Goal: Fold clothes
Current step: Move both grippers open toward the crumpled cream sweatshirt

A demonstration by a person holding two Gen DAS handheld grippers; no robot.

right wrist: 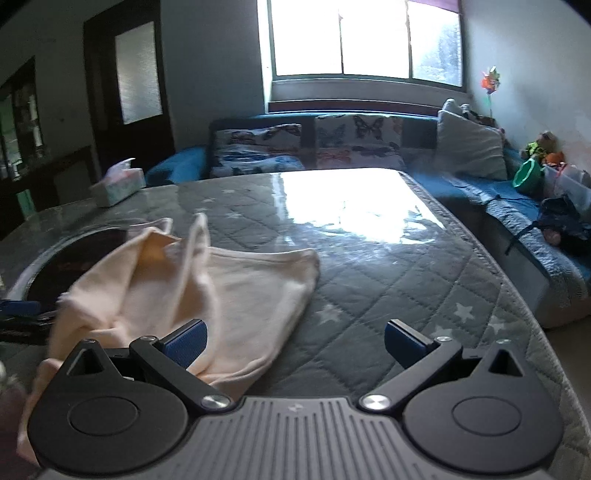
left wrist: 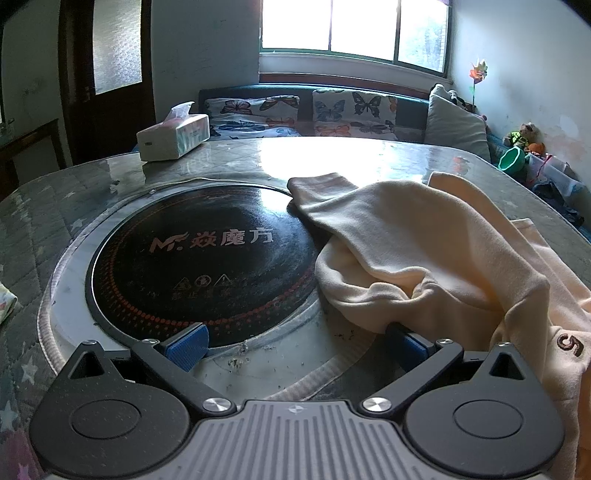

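Left wrist view looks across a wide table [left wrist: 55, 206] covered in grey quilted cloth with pale stars under a glossy clear sheet, where window light glares off the far half. Set into the table is a round black glass cooktop [left wrist: 199, 262] with a metal rim and printed lettering. Behind the table runs a blue sofa [right wrist: 517, 192] with butterfly-print cushions [left wrist: 351, 110] beneath the bright window [left wrist: 354, 26].

On the table lies a crumpled cream-coloured cotton garment [left wrist: 424, 243], its bunched fabric covering the right edge of the cooktop and spreading out toward the right side of this view; a small brown figure is stitched near its lower edge. In the right wrist view the same garment [right wrist: 236, 284] sits left of centre on the quilted cover, one flat part spread out, the rest rumpled and rising in folds.

A white soft-pack of tissues [left wrist: 173, 136] rests near the far left corner of the table.

The left hand-held gripper [left wrist: 295, 347] is spread wide above the cooktop rim, its right blue pad just under the garment's hem, gripping nothing. The right hand-held gripper [right wrist: 295, 343] is equally wide, its left pad over the garment's near edge, with nothing clamped.
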